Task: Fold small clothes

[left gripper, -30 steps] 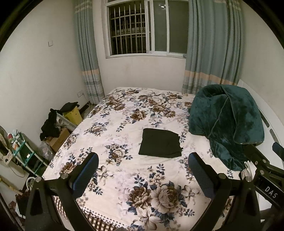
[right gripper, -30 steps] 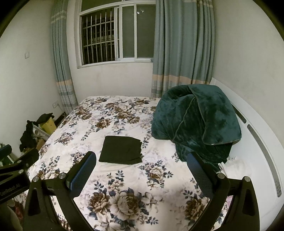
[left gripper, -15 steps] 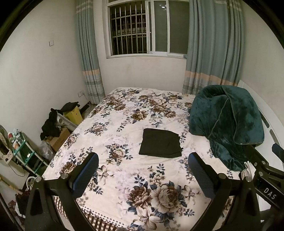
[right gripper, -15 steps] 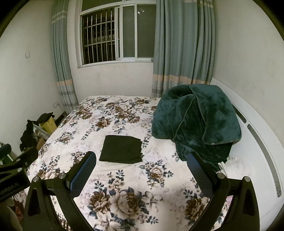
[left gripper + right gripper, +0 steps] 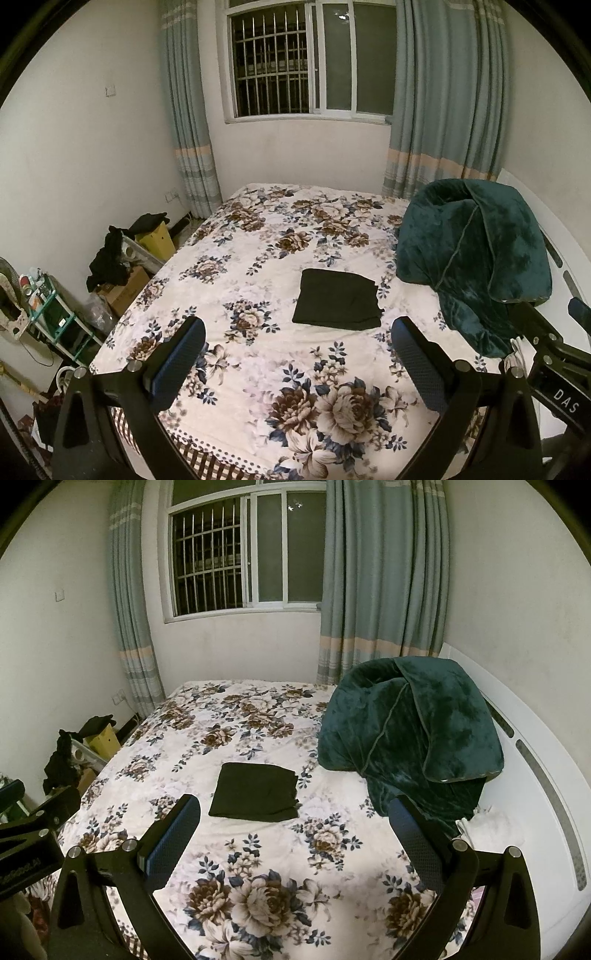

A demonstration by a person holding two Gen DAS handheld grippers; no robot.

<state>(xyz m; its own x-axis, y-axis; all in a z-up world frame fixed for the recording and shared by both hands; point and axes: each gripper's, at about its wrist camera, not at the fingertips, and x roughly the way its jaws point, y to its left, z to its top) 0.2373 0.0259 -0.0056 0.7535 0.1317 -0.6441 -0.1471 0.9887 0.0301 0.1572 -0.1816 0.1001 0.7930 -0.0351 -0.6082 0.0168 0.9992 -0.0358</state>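
dark folded cloth rectangle lay flat mid-bed on the floral quilt, well ahead of both claws. left gripper and right gripper gaped wide, empty. looked soft, light, floppy; best pinched at an edge corner.

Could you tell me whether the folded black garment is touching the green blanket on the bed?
Apart. The right wrist view shows a strip of floral bedspread between the folded black garment and the green blanket.

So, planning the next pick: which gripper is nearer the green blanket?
Right gripper: the green blanket sits just beyond its right finger. Left gripper hangs farther left, before the folded black garment.
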